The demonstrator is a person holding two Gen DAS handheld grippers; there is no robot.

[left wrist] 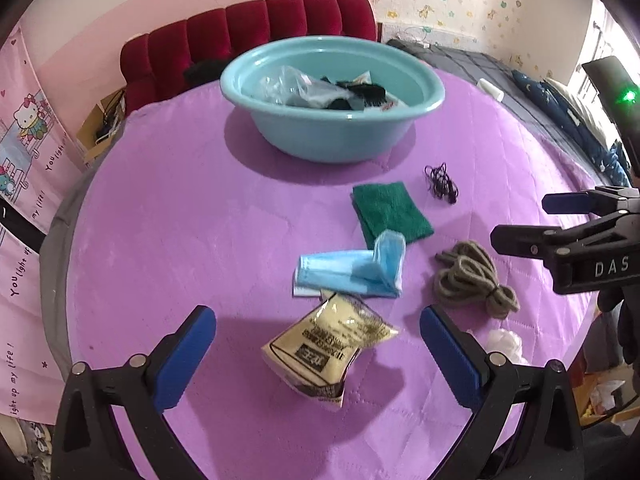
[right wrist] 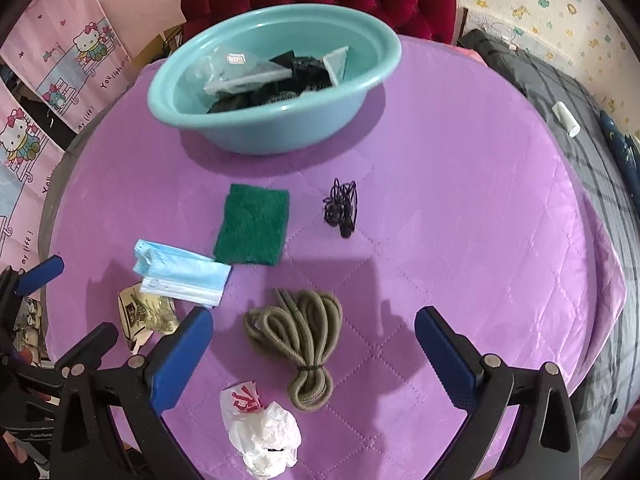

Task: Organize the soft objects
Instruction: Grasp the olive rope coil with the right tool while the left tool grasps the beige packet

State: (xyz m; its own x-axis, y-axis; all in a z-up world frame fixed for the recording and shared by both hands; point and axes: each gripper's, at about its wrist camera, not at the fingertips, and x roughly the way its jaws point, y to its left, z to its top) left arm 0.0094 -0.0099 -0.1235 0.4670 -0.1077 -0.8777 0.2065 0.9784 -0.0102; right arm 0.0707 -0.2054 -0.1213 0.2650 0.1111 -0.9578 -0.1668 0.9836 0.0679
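- Left gripper (left wrist: 318, 344): jaws spread wide, nothing between the blue pads (left wrist: 182, 356). It hangs above the purple quilted cover (left wrist: 180, 240).
- Cream printed packet (left wrist: 326, 346): lies on the cover straight ahead of the left gripper, between the lines of its two fingers, touching neither.
- Blue face masks (left wrist: 348, 270): just beyond the packet; the packet's far corner overlaps their near edge. One end is folded up.
- Green cloth (left wrist: 390, 212): beyond the masks, its near corner tucked under the folded end.
- Right gripper (right wrist: 314, 354): jaws likewise wide apart, empty, above the cover. In the left wrist view it enters from the right edge.
- Olive cord bundle (right wrist: 298, 334): coiled and tied near one end, directly ahead of the right gripper, between its finger lines, untouched.
- Crumpled white plastic bag (right wrist: 262, 428) with red print: closest to the right gripper, low and slightly left of centre, just beside the cord's tied end.
- Black tangled cord (right wrist: 342, 208): further out past the olive bundle, apart from the green cloth to its left.
- Teal basin (right wrist: 200, 120): farthest from both grippers, on the cover. Contains clear plastic bags and dark soft items; individual pieces cannot be separated.
- Red padded headboard (left wrist: 248, 36) behind the basin.
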